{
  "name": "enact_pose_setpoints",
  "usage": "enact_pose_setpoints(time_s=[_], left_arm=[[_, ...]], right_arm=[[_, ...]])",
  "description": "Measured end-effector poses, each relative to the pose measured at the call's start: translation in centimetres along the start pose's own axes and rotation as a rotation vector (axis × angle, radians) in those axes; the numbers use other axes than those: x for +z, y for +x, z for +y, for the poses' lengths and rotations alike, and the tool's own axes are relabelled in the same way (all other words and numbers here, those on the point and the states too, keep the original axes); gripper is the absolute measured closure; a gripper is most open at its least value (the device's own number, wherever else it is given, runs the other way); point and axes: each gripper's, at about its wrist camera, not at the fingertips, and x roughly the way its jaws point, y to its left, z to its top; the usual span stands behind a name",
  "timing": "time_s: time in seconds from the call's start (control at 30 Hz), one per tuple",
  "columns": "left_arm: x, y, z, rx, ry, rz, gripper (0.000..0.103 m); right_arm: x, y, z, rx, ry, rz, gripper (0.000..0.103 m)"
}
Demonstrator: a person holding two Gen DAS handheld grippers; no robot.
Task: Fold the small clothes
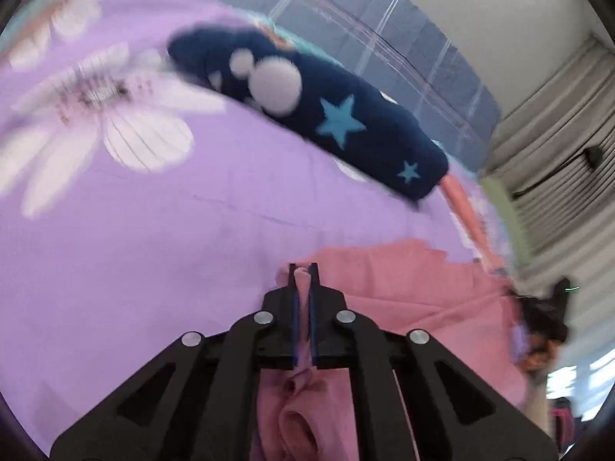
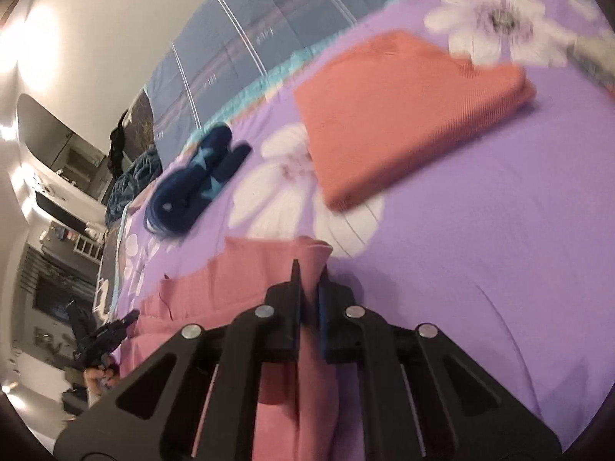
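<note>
Holding the pink garment [image 1: 403,288] at two edges, I have both tools pinched narrow on its cloth: the left gripper [image 1: 303,269] and the right gripper [image 2: 309,272]. It lies on the purple floral bedsheet [image 1: 153,249]. Beyond it sit a navy star-print garment [image 1: 326,115] and, well apart, a folded orange garment [image 2: 403,115].
</note>
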Motion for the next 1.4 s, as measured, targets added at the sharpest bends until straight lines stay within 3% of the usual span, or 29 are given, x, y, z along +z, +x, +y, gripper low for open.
enact_pose_setpoints(time_s=[0.03, 0.1, 0.2, 0.27, 0.3, 0.33, 0.37, 0.43, 0.5, 0.6, 0.8, 0.83, 0.87, 0.93, 1.0, 1.07, 1.13, 1.27, 1.33, 1.37, 1.4], left_arm=[[-0.2, -1.0, -0.7, 0.055, 0.052, -0.049, 0.100], [-0.5, -1.7, -0.7, 0.097, 0.076, -0.089, 0.100], [-0.9, 0.7, 0.0, 0.151, 0.092, -0.016, 0.099], [-0.9, 0.4, 0.0, 0.136, 0.083, -0.047, 0.096], [-0.7, -0.3, 0.1, 0.115, 0.064, -0.061, 0.092], [-0.6, -1.5, 0.2, 0.095, 0.044, -0.090, 0.089], [-0.6, -2.7, 0.1, 0.082, 0.043, -0.115, 0.082], [-1.1, -5.5, -0.7, 0.067, 0.085, -0.154, 0.072], [-2.6, -7.9, -1.9, 0.046, 0.163, -0.158, 0.059], [-5.0, -8.9, -3.3, 0.032, 0.239, -0.112, 0.051], [-9.0, -7.2, -3.8, 0.101, 0.274, 0.025, 0.051], [-9.3, -6.7, -3.3, 0.108, 0.251, 0.049, 0.051], [-9.5, -6.4, -3.1, 0.110, 0.235, 0.062, 0.051], [-9.5, -6.0, -2.8, 0.084, 0.205, 0.085, 0.053], [-9.3, -6.1, -3.0, 0.063, 0.207, 0.080, 0.088], [-8.5, -6.6, -3.3, 0.053, 0.195, 0.071, 0.091], [-7.4, -7.3, -3.8, 0.046, 0.190, 0.043, 0.092], [-5.7, -7.7, -4.9, 0.169, 0.257, -0.004, 0.094], [-5.4, -7.7, -4.6, 0.172, 0.242, 0.000, 0.093], [-5.5, -7.8, -4.4, 0.151, 0.236, 0.007, 0.088], [-5.7, -7.8, -4.4, 0.125, 0.235, 0.017, 0.076]], right_arm=[[-0.2, -1.0, 0.8, -0.024, -0.031, -0.041, 0.097], [-0.6, -1.9, 1.5, -0.076, -0.077, -0.075, 0.097], [-0.9, 1.2, 0.0, -0.202, -0.078, 0.017, 0.095], [-0.9, 1.7, -0.9, -0.188, -0.034, 0.032, 0.093], [-0.9, 0.9, -0.8, -0.172, -0.017, 0.008, 0.089], [-0.9, -0.1, -0.5, -0.180, -0.020, -0.020, 0.075], [-1.0, -1.3, -0.1, -0.206, -0.040, -0.051, 0.072], [-1.3, -3.5, 0.9, -0.217, -0.109, -0.083, 0.072], [-1.8, -5.2, 2.0, -0.160, -0.150, -0.068, 0.072], [-2.7, -5.7, 3.5, -0.085, -0.204, -0.011, 0.072], [-4.9, -2.1, 5.5, -0.122, -0.281, 0.098, 0.073], [-5.2, -1.4, 5.9, -0.149, -0.299, 0.123, 0.094], [-5.5, -1.1, 6.3, -0.190, -0.319, 0.127, 0.100], [-5.3, -2.0, 6.6, -0.190, -0.315, 0.085, 0.100], [-4.8, -3.8, 6.9, -0.132, -0.292, 0.041, 0.100], [-4.0, -5.4, 7.0, -0.100, -0.265, 0.015, 0.100], [-3.2, -6.5, 7.0, -0.067, -0.233, 0.008, 0.100], [-2.0, -7.2, 6.7, -0.055, -0.201, -0.005, 0.100], [-2.0, -6.7, 6.9, -0.055, -0.196, 0.001, 0.100], [-2.0, -6.4, 6.9, -0.056, -0.197, 0.007, 0.100], [-2.1, -6.2, 6.9, -0.057, -0.200, 0.012, 0.100]])
